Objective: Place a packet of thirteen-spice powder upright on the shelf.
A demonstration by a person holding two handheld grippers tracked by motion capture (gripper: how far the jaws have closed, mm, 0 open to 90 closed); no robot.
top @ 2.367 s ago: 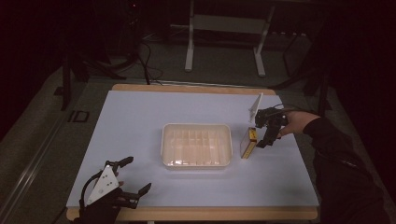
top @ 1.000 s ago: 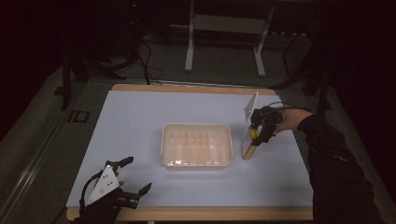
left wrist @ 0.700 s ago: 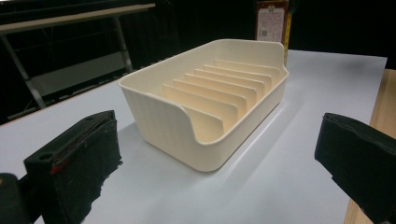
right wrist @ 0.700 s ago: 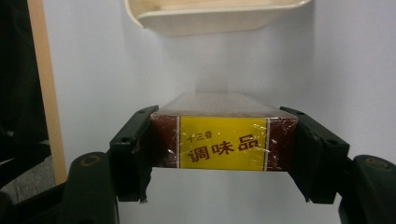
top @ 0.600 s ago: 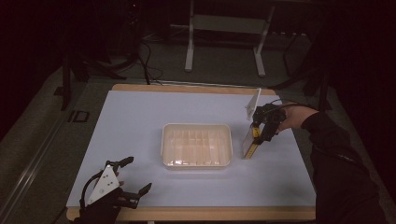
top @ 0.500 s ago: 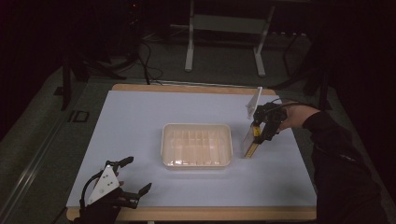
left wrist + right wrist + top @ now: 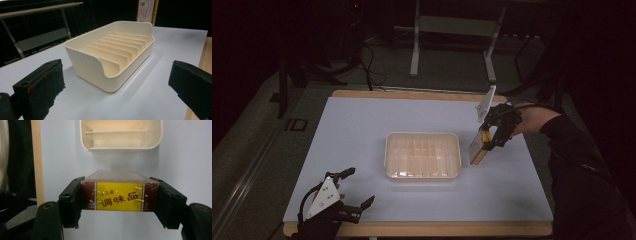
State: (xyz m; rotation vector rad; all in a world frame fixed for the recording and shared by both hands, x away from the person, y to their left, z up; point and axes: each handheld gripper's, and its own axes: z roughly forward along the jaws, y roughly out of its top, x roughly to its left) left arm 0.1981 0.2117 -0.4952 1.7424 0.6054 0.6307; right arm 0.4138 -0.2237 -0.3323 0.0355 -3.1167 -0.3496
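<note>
Table [image 7: 362, 120]: pale blue-white top with a wooden edge, seen from the high view in a dark room. Tray [image 7: 423, 155]: cream plastic, rectangular with rounded corners, ribbed inside by thin upright dividers, one short wall cut low; it sits near the middle of the table. Box [image 7: 478, 148]: flat carton, wrapped in clear film, with a yellow end panel printed in dark characters between dark red bands; it hangs tilted just off the tray's right side, lower end near the table, whether it touches the surface cannot be told. Right gripper [image 7: 495, 137]: black, with a grey plate on top, held by a hand in a dark sleeve at the table's right side; its jaws are clamped on the box, one pad on each narrow side, as the right gripper view shows with the box [image 7: 119, 195] squarely between them and the tray [image 7: 121, 135] beyond it. Left gripper [image 7: 354, 192]: black, grey plate on top, at the near left corner of the table, well apart from the tray; its jaws stand wide apart with nothing between them. In the left gripper view the tray [image 7: 110, 55] lies ahead of those jaws, and the box [image 7: 147, 10] stands behind it.
</note>
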